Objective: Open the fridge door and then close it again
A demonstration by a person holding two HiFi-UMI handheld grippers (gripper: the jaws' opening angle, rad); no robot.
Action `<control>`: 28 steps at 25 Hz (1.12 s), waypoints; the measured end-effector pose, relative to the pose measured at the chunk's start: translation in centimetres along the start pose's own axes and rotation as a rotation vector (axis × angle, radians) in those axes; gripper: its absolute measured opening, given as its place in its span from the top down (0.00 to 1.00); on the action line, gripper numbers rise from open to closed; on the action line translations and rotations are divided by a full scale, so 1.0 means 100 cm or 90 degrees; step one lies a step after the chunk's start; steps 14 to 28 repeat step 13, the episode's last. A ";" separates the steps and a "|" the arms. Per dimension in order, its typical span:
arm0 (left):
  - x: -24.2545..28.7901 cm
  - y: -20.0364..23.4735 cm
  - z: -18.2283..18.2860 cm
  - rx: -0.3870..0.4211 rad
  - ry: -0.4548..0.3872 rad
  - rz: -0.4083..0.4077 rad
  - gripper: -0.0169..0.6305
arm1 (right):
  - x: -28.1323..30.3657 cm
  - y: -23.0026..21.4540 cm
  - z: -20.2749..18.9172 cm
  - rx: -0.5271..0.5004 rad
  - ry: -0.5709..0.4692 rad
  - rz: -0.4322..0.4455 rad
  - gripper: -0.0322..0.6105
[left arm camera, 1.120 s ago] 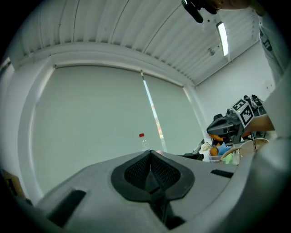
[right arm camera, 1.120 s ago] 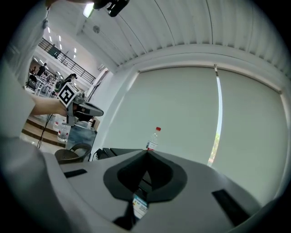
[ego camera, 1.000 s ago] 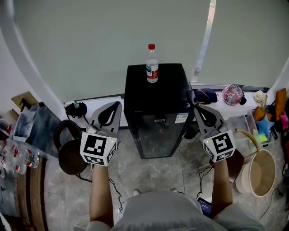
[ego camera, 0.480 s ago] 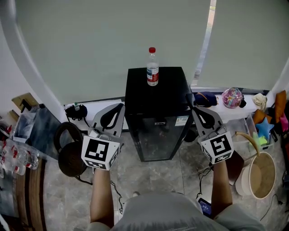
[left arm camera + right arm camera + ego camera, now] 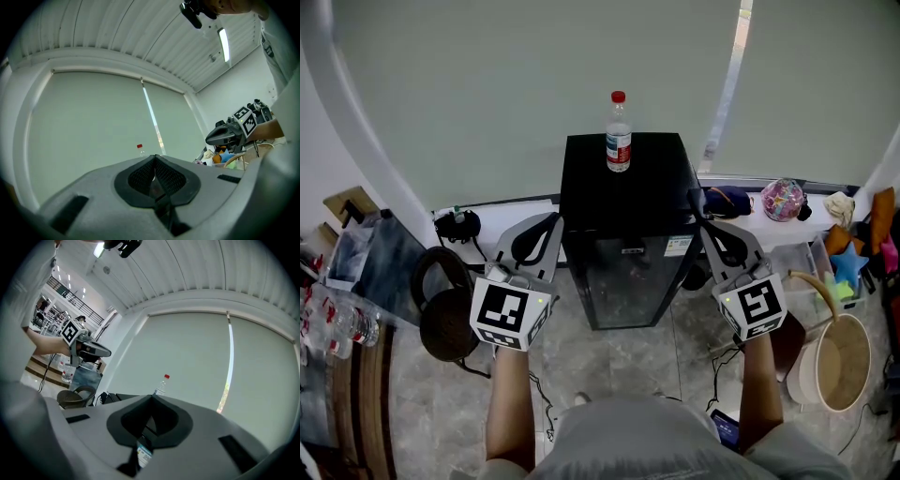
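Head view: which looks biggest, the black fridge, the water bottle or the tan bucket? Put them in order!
1. black fridge, clearly largest.
2. tan bucket.
3. water bottle, smallest, though it seems farther from the camera than the bucket.

Looks like an office or studio corner rather than a kitchen: small black fridge (image 5: 623, 234) alone on grey tiled floor (image 5: 609, 361), drawn roller blinds (image 5: 516, 94) at 12 o'clock, cluttered window ledge (image 5: 787, 230) at 2, wicker chair (image 5: 441, 319) at 9, slatted ceiling (image 5: 108, 33) with strip light (image 5: 224, 43).
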State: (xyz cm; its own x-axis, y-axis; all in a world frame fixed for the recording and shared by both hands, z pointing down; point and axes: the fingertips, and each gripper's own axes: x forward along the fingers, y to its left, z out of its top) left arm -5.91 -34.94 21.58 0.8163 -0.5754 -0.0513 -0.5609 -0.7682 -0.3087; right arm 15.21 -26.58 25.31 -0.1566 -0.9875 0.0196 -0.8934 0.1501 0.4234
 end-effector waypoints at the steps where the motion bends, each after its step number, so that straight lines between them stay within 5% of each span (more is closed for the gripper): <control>1: 0.000 0.000 -0.001 -0.002 0.000 -0.001 0.96 | 0.000 0.001 -0.001 -0.001 0.001 0.002 0.96; 28: -0.004 0.002 -0.017 -0.017 0.019 -0.001 0.96 | 0.005 0.008 -0.006 -0.001 0.012 0.010 0.96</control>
